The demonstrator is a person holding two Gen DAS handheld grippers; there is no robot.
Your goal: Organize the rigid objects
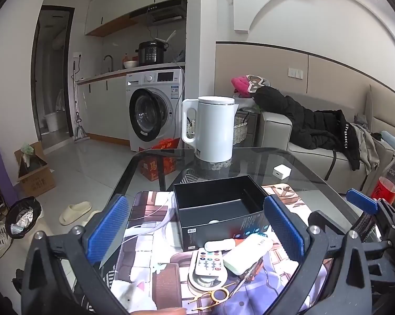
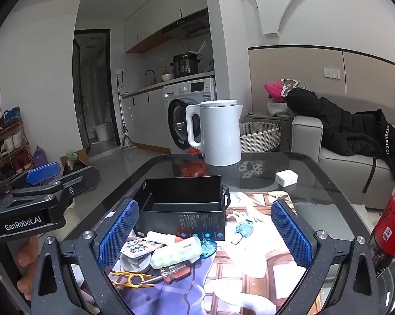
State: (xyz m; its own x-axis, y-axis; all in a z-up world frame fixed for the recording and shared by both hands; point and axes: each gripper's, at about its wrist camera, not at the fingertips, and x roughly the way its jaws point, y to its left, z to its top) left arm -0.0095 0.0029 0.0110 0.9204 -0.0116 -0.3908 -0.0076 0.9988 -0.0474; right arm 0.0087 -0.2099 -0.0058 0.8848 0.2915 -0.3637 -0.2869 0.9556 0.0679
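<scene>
I am holding both claws wide open over the desk point(image 2: 328, 173), nothing between the pads of my left claw point(image 1: 194, 225) or my right claw point(image 2: 205, 232). The small rigid things are lying in a loose pile on the printed mat point(image 2: 250, 270), just in front of the open black box point(image 2: 181, 204), which I judge to be where they belong.

The white remote point(image 1: 206, 261) is lying across a tape roll point(image 1: 202, 283), so it is probably going to rock when pinched; I am planning on taking it across its narrow sides. The pale plastic case point(image 2: 175, 253) looks light, stiff and smooth, likely slippery, and is leaning on the screwdriver point(image 2: 175, 273). The screwdriver's thick clear handle is the better hold, not its thin shaft. The yellow tool point(image 2: 133, 279) is flat and thin, hard to lift off the mat. The white stick point(image 2: 160, 236) is touching the box wall.

Room is opening to the right across the mat. The red drink bottle point(image 2: 389, 233) is standing near the desk's right edge, close to my right claw, and looks easy to knock. The white kettle point(image 2: 215, 131) and the white charger point(image 2: 286, 178) are sitting well beyond the box.
</scene>
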